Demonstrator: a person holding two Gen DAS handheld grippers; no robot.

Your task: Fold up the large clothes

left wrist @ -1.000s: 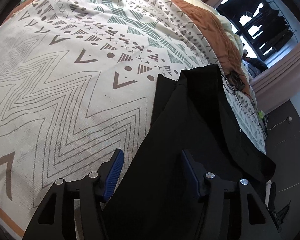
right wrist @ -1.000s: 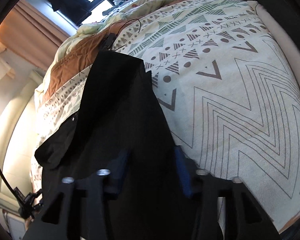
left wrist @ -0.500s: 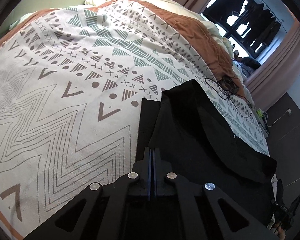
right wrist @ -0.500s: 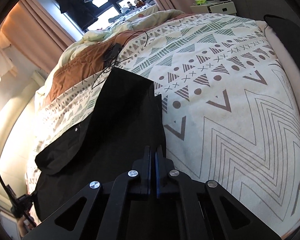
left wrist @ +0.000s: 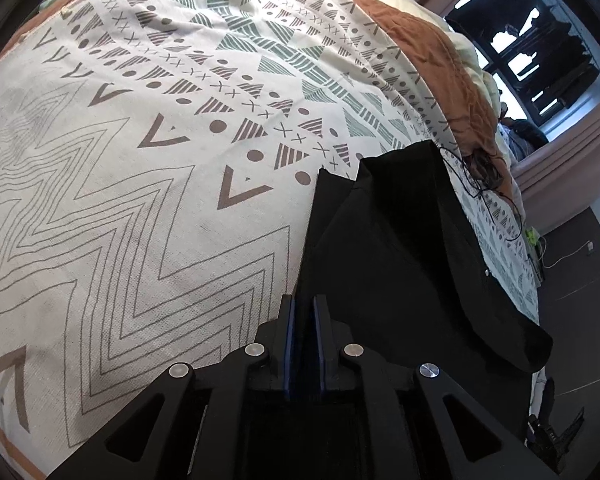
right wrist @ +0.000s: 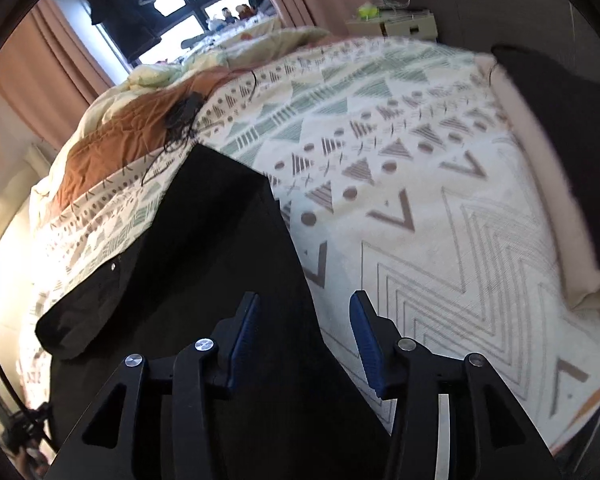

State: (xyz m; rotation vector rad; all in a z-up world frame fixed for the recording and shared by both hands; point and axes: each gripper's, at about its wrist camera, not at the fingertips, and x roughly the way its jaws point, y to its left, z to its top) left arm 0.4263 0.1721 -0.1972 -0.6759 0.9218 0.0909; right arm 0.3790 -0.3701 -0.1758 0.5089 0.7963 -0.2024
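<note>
both grippers hang low over the near end of a black garment (left wrist: pixel 383 264) that lies on a bed with a patterned bedspread (left wrist: pixel 148 168). left gripper (left wrist: pixel 303 322) has its blue pads nearly together, with only a thin dark gap between them. its jaws have just been opening a little. i cannot tell if any cloth is caught in that gap, because the cloth there is black too. right gripper (right wrist: pixel 303 322) has its jaws apart, and they have just been opening. the garment's edge runs between its fingers, but the pads do not press on it.

the garment is long and thin. it starts right under the two grippers and runs straight away from them, toward the orange blanket (right wrist: pixel 112 148) and a tangle of black cable (right wrist: pixel 180 116) at the far end. a flap of it sticks out to one side. both grippers are at the same near end, so neither is closer. my guess is that the next fold goes along that long line, near end up to far end.
</note>
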